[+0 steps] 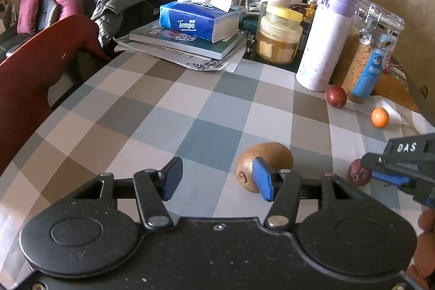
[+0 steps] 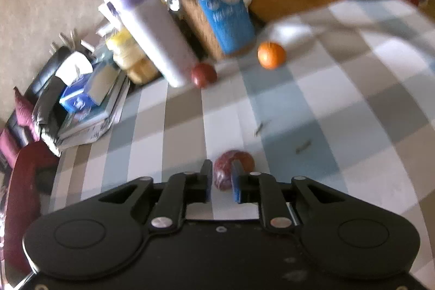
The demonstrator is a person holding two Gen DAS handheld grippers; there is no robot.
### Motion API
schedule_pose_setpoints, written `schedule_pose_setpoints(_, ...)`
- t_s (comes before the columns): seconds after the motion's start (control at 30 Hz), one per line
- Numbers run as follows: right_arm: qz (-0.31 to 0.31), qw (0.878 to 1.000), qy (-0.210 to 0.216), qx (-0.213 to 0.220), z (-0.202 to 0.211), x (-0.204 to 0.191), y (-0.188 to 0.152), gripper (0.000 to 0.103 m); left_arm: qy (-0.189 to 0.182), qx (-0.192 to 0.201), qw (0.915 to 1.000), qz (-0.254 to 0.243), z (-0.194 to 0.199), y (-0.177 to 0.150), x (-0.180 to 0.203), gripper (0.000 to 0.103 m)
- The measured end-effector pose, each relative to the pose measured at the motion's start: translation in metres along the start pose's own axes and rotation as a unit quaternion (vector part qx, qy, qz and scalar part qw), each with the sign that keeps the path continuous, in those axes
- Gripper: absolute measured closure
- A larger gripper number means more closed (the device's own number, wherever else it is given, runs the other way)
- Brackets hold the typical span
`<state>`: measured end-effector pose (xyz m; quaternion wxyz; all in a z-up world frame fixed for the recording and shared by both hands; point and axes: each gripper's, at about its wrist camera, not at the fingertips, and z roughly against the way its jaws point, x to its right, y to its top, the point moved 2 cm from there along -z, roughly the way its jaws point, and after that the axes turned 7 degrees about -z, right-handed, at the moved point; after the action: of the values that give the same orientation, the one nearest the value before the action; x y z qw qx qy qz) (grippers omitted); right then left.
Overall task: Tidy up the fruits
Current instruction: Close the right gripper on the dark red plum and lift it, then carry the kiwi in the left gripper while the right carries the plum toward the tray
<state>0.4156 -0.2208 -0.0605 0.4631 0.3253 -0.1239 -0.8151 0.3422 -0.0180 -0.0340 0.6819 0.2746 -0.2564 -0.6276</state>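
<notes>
A brown kiwi (image 1: 267, 158) lies on the checked tablecloth (image 1: 168, 110) just past my left gripper (image 1: 217, 178), which is open and empty; its right finger overlaps the kiwi's near side. My right gripper (image 2: 222, 180) is closed around a dark purple plum (image 2: 231, 170), which also shows in the left wrist view (image 1: 357, 173) at the right gripper's tip (image 1: 380, 167). A red plum (image 1: 336, 96) (image 2: 203, 74) and a small orange (image 1: 379, 117) (image 2: 271, 55) lie farther back. The right wrist view is blurred.
At the table's far end stand a white and lilac flask (image 1: 325, 45), a cereal canister (image 1: 367, 50), a yellow-lidded jar (image 1: 278, 37) and a Tempo tissue box (image 1: 198, 18) on books. A red chair (image 1: 32, 78) stands at the left edge.
</notes>
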Motion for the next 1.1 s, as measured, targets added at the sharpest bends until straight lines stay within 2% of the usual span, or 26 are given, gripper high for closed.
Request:
schedule_pose_setpoints(0.23,0.039,0.998,-0.037,0.036,-0.007,-0.013,0.004,0.081,-0.003,-0.003,1.0,-0.001,0.0,0.0,0.0,0.042)
schedule_pose_setpoints(0.27,0.043,0.997,-0.044,0.039,-0.008,-0.012,0.005,0.078,-0.003,-0.004,1.0,-0.002,0.0,-0.001,0.0,0.042)
schedule_pose_setpoints(0.3,0.045,0.997,-0.048,0.039,-0.008,-0.011,0.005,0.071,-0.003,-0.004,1.0,-0.002,-0.001,0.0,0.0,0.042)
schedule_pose_setpoints(0.37,0.044,0.997,-0.054,0.034,-0.009,-0.007,0.005,0.067,-0.003,-0.006,1.0,-0.002,-0.002,0.0,0.001,0.042)
schedule_pose_setpoints(0.67,0.048,0.996,-0.07,0.026,-0.013,0.006,0.002,0.067,-0.003,-0.005,1.0,-0.005,-0.002,0.0,0.001,0.042)
schedule_pose_setpoints(0.87,0.069,0.996,-0.059,0.021,-0.007,0.008,-0.004,0.065,-0.006,-0.007,1.0,-0.002,-0.002,0.0,0.0,0.042)
schedule_pose_setpoints(1.1,0.062,0.997,-0.036,-0.008,-0.004,0.021,-0.006,0.061,-0.011,-0.008,0.9999,-0.002,-0.002,-0.001,0.0,0.042)
